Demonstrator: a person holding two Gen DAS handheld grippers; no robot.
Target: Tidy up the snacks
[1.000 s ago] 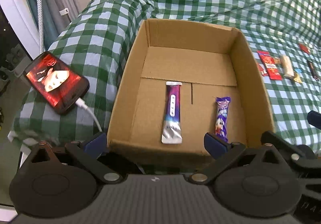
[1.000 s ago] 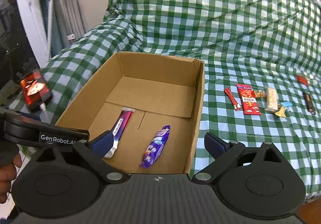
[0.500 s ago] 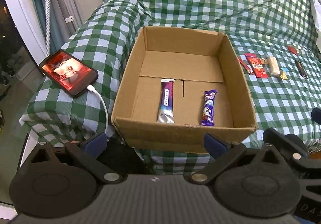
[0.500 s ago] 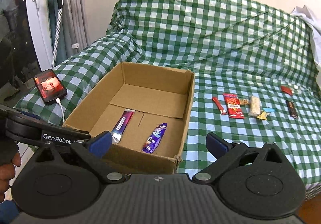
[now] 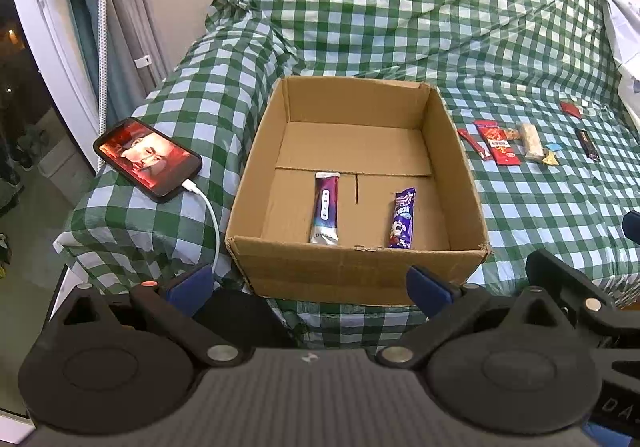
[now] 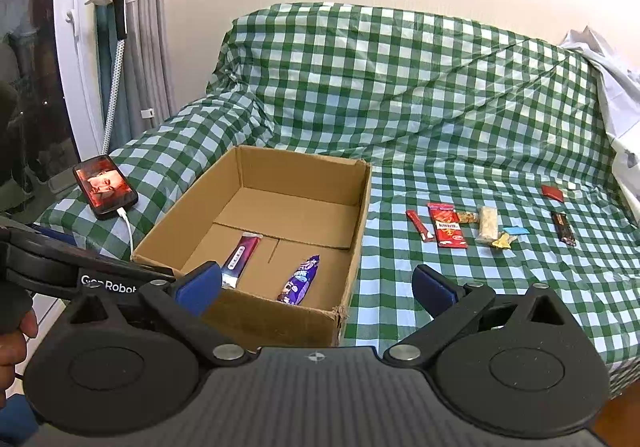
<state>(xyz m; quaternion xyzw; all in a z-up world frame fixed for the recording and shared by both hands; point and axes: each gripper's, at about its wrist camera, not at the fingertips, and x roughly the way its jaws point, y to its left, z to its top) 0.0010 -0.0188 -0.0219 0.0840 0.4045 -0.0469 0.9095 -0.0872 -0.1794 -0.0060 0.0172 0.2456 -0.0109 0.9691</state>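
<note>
Both grippers hang back off the near edge of the bed (image 6: 440, 107), jaws wide and holding nothing. The left gripper (image 5: 308, 283) sits right in front of the box (image 5: 352, 267), the right gripper (image 6: 318, 287) lines up with the box's near right corner. Inside the box two bars lie side by side: a silver-ended bar (image 5: 326, 207) and a purple bar (image 5: 402, 219). The other snacks (image 6: 450, 225) are in a loose row on the check cover, well to the right of the box. A phone (image 5: 148, 159) lies left of it, plugged in.
</note>
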